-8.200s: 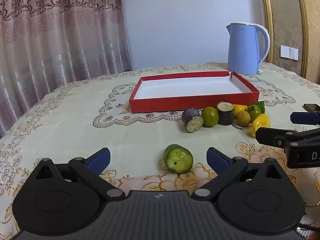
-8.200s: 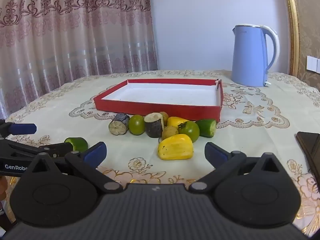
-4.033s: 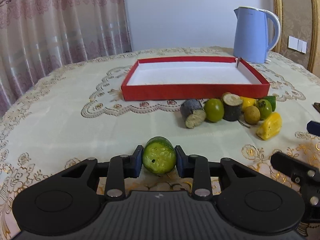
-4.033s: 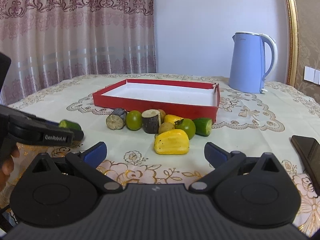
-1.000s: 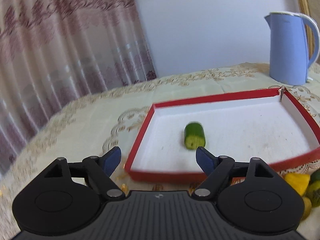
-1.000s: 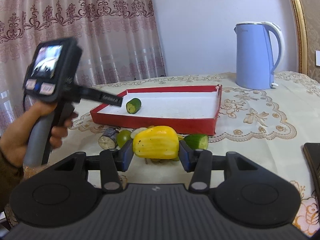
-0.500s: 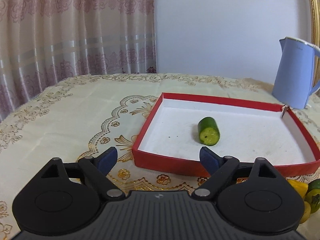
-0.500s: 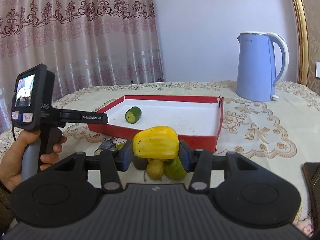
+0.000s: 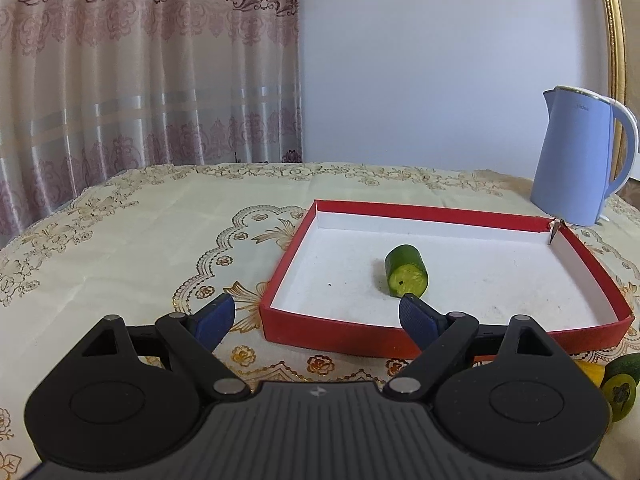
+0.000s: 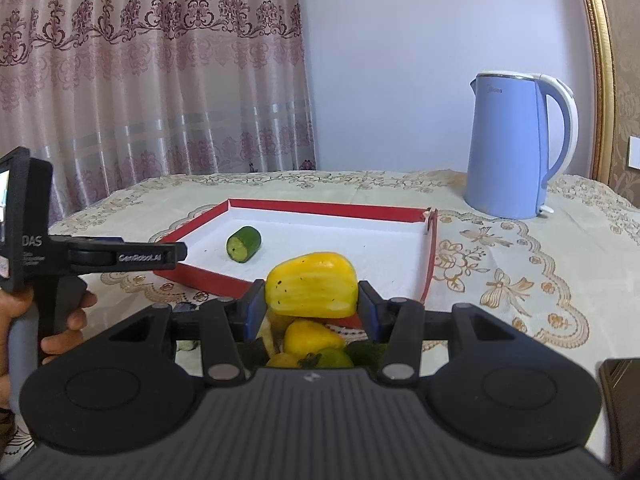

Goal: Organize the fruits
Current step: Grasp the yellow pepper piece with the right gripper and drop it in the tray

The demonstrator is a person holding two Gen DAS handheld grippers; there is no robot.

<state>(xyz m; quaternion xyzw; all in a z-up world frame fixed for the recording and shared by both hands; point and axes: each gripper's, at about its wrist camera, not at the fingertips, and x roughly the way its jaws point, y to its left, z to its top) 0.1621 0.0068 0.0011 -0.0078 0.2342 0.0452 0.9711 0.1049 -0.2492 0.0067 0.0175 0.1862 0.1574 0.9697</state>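
As clamped, yellow fruit [image 10: 311, 290] lengthwise crosswise.

The bench [image 9: 168, 220] wears a cream cloth with gold floral embroidery. A red tray [image 9: 420, 211] (white inside) rests on it, a blue kettle [image 10: 516, 148] behind the tray's far right corner. Loose yellow and green fruits [image 10: 316, 350] crowd against the tray's near side, and a dark flat object [image 10: 622, 392] lies well right of it.

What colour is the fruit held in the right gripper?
Yellow fruit, clearest in the right wrist view.
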